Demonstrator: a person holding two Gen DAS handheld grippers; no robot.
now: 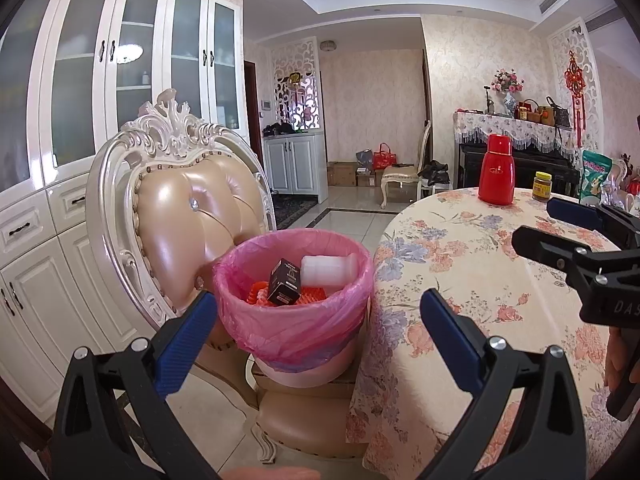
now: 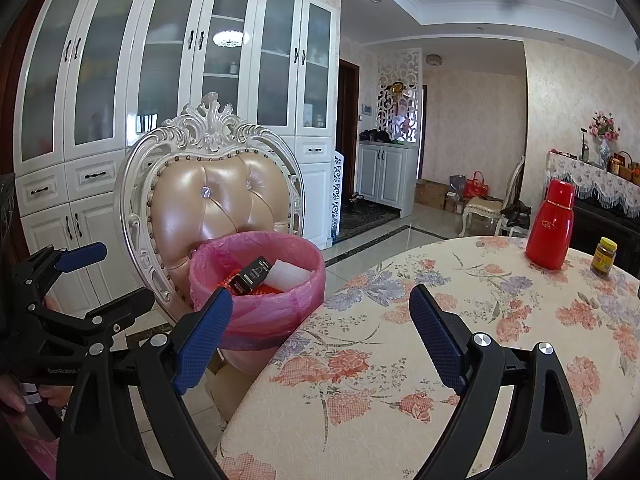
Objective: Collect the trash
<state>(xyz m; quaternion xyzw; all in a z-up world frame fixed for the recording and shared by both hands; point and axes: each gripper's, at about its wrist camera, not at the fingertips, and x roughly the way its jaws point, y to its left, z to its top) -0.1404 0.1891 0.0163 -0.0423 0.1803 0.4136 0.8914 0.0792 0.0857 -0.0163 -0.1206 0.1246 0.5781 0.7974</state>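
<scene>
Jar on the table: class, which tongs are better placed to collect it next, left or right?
Probably right. The right tongs hang open over the table with the jar ahead; the left tongs face the bin.

Pretty clearly a home dining room: tall white glass-door cabinets (image 2: 180, 60), ornate cream leather-padded chair (image 2: 218, 200), round table with floral cloth (image 2: 400, 360), dark piano under a fringed cover (image 1: 520, 160).
</scene>
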